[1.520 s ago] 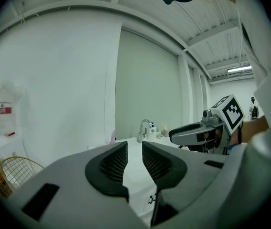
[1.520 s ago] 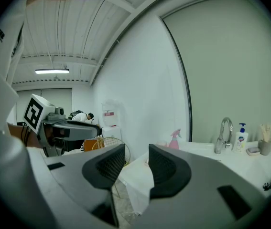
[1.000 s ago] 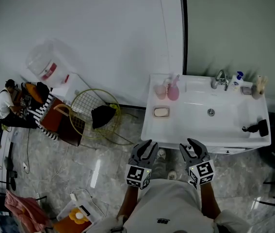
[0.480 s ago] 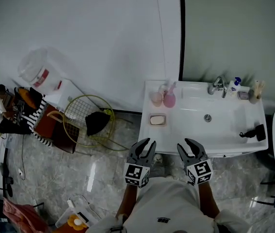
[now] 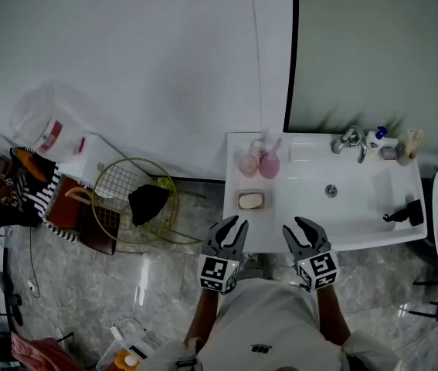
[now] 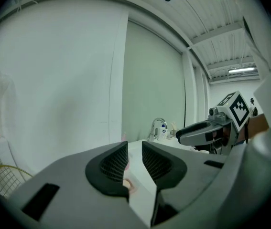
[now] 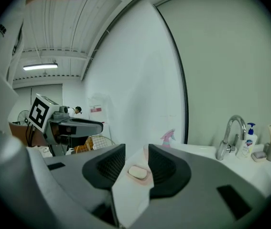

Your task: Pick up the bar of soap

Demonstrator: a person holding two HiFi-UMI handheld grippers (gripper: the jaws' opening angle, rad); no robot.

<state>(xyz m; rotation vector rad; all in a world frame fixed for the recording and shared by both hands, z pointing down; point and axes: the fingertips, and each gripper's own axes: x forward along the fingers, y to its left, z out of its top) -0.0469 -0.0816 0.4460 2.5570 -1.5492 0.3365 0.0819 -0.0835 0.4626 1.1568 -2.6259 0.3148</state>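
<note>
The pale bar of soap (image 5: 251,200) lies in a pink dish on the left end of the white washbasin (image 5: 373,226). Both grippers hover side by side at the basin's front edge, short of the soap. My left gripper (image 5: 232,228) has its jaws drawn together with nothing between them; past them a sliver of the dish (image 6: 127,184) shows. My right gripper (image 5: 302,229) stands with a narrow gap, and the soap (image 7: 137,172) shows through that gap, farther off and untouched. Each gripper view shows the other gripper beside it: the right gripper (image 6: 197,130), the left gripper (image 7: 78,125).
A pink spray bottle (image 5: 269,163) and a pink cup (image 5: 248,163) stand behind the soap. The faucet (image 5: 350,140) and small bottles are at the back right, a black object (image 5: 408,211) at the basin's right. A wire basket (image 5: 134,199) stands on the floor to the left.
The basin and soap have slid down the head view toward the grippers, which now reach the basin's front edge. Both jaws look unchanged.
</note>
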